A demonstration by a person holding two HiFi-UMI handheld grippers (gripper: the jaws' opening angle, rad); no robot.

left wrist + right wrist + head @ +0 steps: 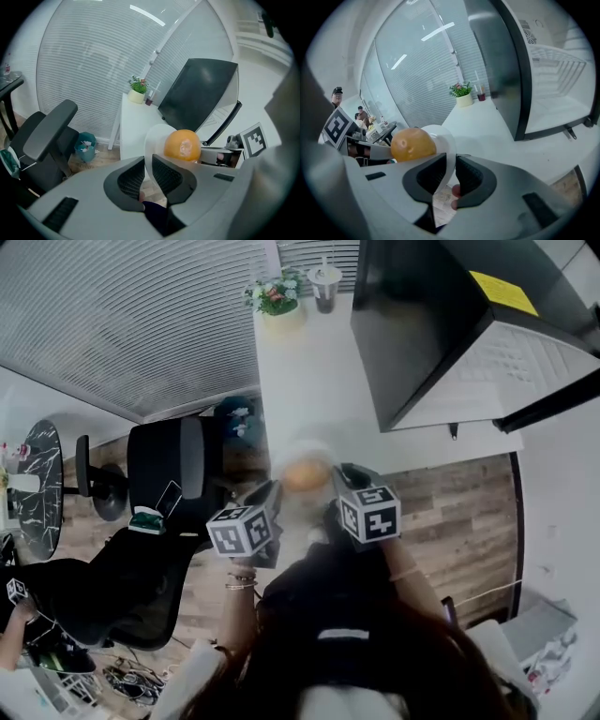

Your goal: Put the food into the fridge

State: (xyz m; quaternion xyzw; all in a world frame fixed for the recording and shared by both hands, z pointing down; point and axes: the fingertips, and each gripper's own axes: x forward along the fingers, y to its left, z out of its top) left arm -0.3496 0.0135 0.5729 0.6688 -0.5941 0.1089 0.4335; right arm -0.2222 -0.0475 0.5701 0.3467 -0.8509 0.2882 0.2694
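Orange (183,145) on white plate (154,140), opposite rims clamped in jaws of left gripper (147,168) and right gripper (451,171)

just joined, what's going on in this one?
A person carries a white plate with an orange on it, using both grippers. The left gripper and the right gripper each clamp an opposite edge of its rim. The plate is in the air in front of a white counter, where a black fridge stands open. The orange isn't in yet.
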